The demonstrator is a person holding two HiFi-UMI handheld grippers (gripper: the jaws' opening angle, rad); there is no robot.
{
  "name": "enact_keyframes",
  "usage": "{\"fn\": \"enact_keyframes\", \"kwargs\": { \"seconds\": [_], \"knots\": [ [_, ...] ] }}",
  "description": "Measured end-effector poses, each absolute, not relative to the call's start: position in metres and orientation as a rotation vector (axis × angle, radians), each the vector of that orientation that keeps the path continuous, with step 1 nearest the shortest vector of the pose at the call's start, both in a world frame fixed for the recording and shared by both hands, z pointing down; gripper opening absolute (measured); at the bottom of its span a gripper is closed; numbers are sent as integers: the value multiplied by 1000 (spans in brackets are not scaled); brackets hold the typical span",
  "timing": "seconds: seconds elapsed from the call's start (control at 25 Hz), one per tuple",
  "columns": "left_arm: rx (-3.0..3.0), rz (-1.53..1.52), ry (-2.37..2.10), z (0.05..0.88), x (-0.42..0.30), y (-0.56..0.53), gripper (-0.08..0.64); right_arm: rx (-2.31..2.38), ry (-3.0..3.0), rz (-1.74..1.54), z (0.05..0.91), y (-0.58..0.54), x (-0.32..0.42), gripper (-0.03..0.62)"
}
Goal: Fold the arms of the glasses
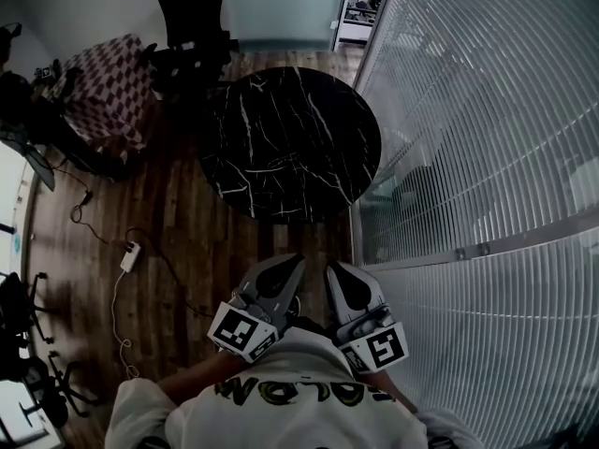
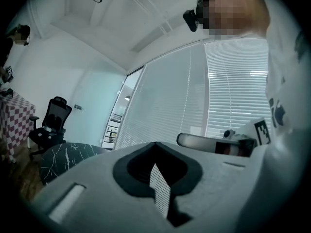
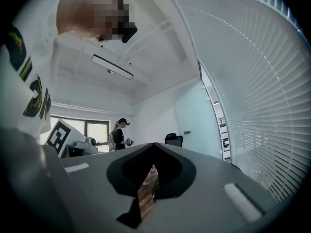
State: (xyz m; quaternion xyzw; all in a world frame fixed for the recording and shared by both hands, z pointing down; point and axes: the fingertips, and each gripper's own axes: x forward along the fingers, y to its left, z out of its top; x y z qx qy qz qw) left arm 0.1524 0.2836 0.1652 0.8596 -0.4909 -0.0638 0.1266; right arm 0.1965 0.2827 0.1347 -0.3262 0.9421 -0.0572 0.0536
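No glasses show in any view. In the head view my left gripper (image 1: 285, 267) and right gripper (image 1: 339, 274) are side by side close to the person's chest, pointing level toward a round black marble table (image 1: 290, 143) that lies some way ahead. In the left gripper view the jaws of the left gripper (image 2: 158, 178) meet with nothing between them. The right gripper (image 3: 148, 178) is likewise shut and empty in its own view. The table top looks bare.
A wall of white blinds (image 1: 468, 138) runs along the right. A black office chair (image 1: 192, 26) and a checkered-cloth table (image 1: 110, 87) stand beyond the round table. A cable and power strip (image 1: 129, 255) lie on the wooden floor at left. A person (image 3: 119, 132) stands far back.
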Motion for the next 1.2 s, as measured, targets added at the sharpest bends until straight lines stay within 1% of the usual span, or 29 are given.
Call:
{"fn": "enact_keyframes", "kwargs": {
  "seconds": [0.32,0.56,0.92,1.08,1.2],
  "knots": [
    [2479,-207,-1461,175,132,244,2,-993,2884,-181,149,245,179,2],
    [2448,-216,-1479,180,88,198,2,-931,2942,-200,154,200,122,2],
    [2432,-266,-1518,173,-5,113,2,-877,2997,-143,145,111,27,2],
    [2455,-253,-1502,171,-37,85,2,-919,2973,-68,137,81,5,2],
    [2480,-260,-1476,170,-47,65,2,-967,2968,-79,141,62,-3,2]
  ]
}}
